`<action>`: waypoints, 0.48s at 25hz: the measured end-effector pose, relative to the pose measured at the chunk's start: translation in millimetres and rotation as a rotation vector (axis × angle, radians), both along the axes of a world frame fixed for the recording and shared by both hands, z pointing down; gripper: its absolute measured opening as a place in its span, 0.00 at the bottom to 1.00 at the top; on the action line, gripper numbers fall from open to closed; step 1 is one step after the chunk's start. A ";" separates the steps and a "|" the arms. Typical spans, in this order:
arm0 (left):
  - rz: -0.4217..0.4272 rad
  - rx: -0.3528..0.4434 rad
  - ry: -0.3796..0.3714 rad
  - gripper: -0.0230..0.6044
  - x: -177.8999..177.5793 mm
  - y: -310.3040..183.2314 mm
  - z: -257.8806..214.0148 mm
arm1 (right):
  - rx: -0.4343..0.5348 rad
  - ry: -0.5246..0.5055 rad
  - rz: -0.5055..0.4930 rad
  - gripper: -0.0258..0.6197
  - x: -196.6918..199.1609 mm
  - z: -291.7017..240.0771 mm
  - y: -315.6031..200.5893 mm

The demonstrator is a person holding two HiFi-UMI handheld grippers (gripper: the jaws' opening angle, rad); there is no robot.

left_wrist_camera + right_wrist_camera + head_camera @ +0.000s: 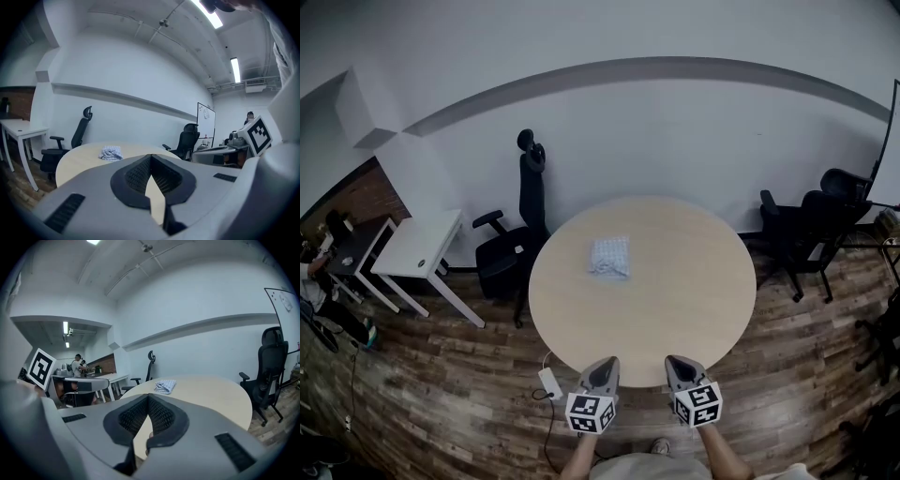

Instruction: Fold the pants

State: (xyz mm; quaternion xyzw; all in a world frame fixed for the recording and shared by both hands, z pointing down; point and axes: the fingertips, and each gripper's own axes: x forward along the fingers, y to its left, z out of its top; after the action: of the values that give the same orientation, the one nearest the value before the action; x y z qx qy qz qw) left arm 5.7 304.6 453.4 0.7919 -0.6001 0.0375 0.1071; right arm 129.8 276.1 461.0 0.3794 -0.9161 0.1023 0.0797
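A small folded bundle of light blue-and-white pants (610,256) lies on the round beige table (694,309), a little left of its centre; the same pants (111,153) (165,386) show far ahead in both gripper views. My left gripper (602,367) and right gripper (680,366) hover side by side at the table's near edge, well short of the bundle. Both are shut with nothing between the pads. In the left gripper view my left gripper (150,157) has its tips together; so does my right gripper (148,396) in its own view.
A black office chair (514,246) stands at the table's far left, more black chairs (811,230) at the right. A white desk (417,248) sits further left. A white power strip (551,383) lies on the wooden floor by the left gripper. A person works at a distant bench (77,366).
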 end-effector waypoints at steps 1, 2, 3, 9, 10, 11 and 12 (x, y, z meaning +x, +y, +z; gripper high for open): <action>-0.002 0.000 0.004 0.09 -4.2 8.3 0.9 | 0.000 0.000 0.003 0.08 -3.3 0.3 8.2; -0.004 0.001 0.007 0.09 -9.0 16.6 1.0 | 0.000 -0.001 0.008 0.08 -6.8 -0.1 15.8; -0.007 0.001 0.010 0.09 -14.2 25.3 0.8 | 0.000 -0.003 0.016 0.08 -10.3 -0.7 23.1; -0.023 -0.008 0.032 0.09 -46.6 80.6 3.6 | -0.017 0.006 0.048 0.08 -34.7 0.8 69.5; -0.024 -0.007 0.035 0.09 -50.0 88.7 4.7 | -0.019 0.009 0.049 0.08 -38.4 1.4 77.2; -0.024 -0.005 0.035 0.09 -52.6 95.4 5.8 | -0.018 0.011 0.050 0.08 -41.6 1.9 83.7; -0.024 -0.003 0.033 0.09 -54.4 100.8 6.7 | -0.016 0.013 0.050 0.08 -44.3 2.1 89.3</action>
State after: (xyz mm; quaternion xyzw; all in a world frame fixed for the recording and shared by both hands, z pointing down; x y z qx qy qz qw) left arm -48.7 405.4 460.0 0.7849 -0.6077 0.0240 0.1184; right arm 85.4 365.4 463.1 0.4021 -0.9050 0.1090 0.0862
